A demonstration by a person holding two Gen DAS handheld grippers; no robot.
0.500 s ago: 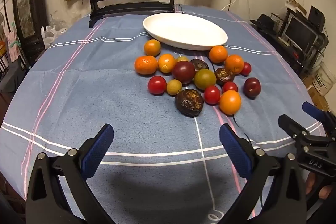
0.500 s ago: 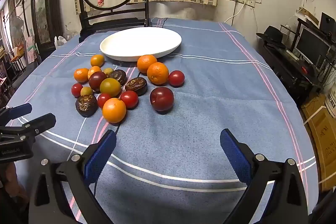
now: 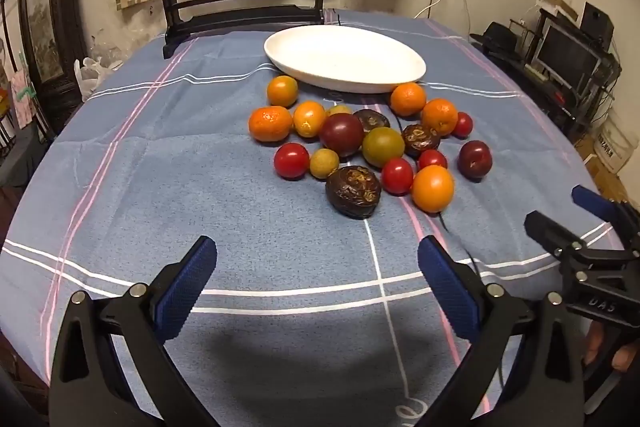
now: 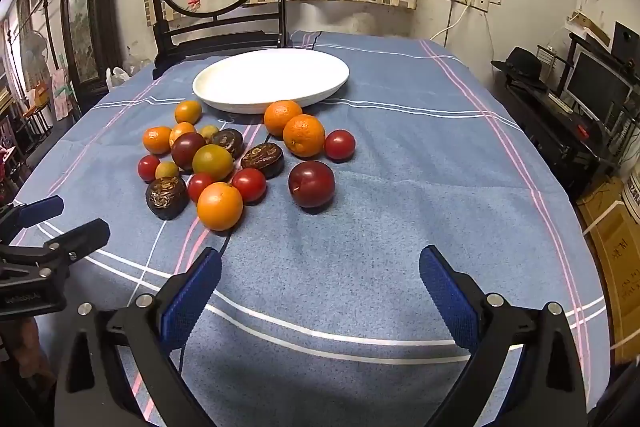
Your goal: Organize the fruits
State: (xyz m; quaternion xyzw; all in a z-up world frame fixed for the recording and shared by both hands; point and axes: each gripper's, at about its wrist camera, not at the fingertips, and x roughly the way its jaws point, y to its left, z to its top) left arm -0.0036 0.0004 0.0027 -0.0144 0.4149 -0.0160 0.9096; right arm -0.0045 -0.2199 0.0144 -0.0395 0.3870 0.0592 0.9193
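Both gripper jaws gape; oval plate's long axis runs left-right.

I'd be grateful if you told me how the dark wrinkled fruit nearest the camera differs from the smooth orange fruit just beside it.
The dark wrinkled fruit has a brown, shrivelled skin with rough tan patches; the smooth orange fruit is bright and glossy. The wrinkled one looks squat and flattened, the orange one nearly round. The wrinkled one appears slightly wider. Both lie on the blue tablecloth at the near edge of the pile, outside the white plate, and neither is held.
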